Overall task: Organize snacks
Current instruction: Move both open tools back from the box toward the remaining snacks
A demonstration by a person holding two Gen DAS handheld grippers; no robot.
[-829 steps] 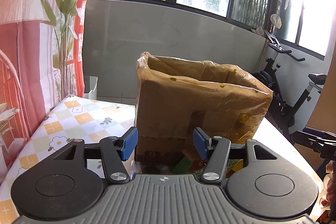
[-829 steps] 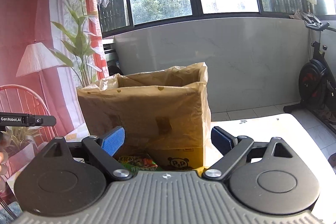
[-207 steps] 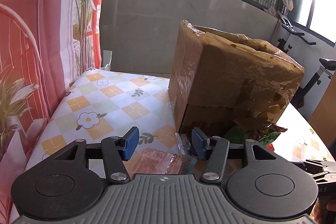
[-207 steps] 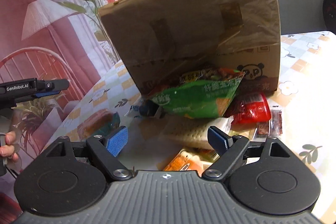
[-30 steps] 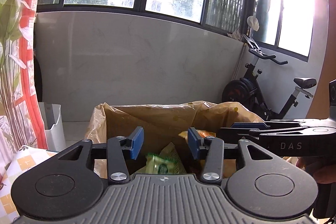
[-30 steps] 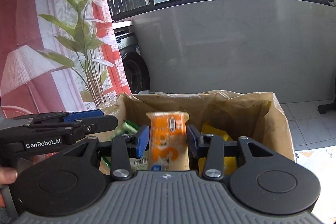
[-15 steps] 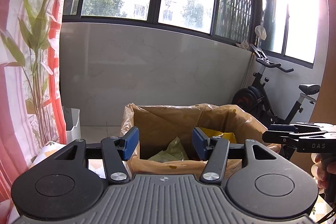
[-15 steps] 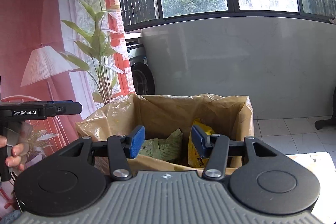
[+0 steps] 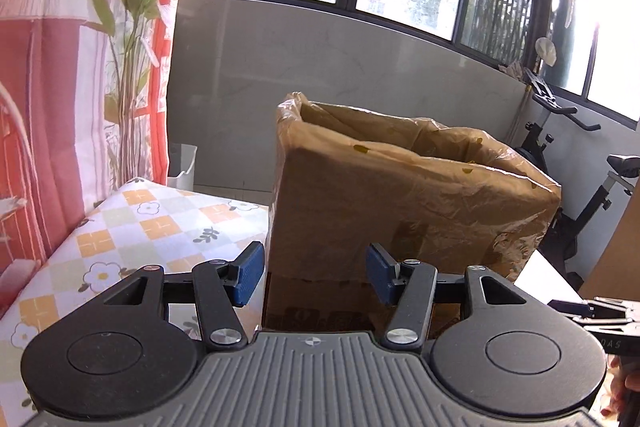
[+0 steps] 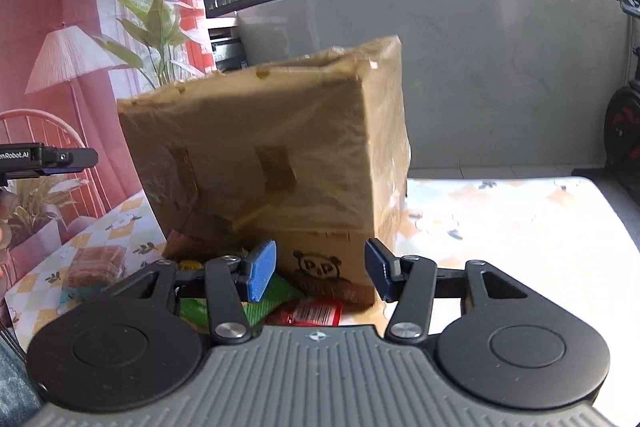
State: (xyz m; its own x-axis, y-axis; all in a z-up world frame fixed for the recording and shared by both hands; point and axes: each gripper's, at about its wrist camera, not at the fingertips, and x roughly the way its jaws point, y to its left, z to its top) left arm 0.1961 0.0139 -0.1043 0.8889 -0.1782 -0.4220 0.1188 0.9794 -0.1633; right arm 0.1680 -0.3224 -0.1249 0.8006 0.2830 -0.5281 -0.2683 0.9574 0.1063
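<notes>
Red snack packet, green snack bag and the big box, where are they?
red snack packet [image 10: 316, 315], right wrist view, on its shiny front.
green snack bag [image 10: 276, 293], right wrist view, on its flat green face.
cardboard box [image 10: 280, 147], right wrist view, on its plastic-covered front wall.

The left black two-finger gripper [image 9: 315, 274] shows blue ribbed pads [image 9: 249, 274], silver pivot screws, round black discs and a grey ridged base. The right black two-finger gripper [image 10: 320, 273] matches it, its blue pads [image 10: 261, 275] brighter.
</notes>
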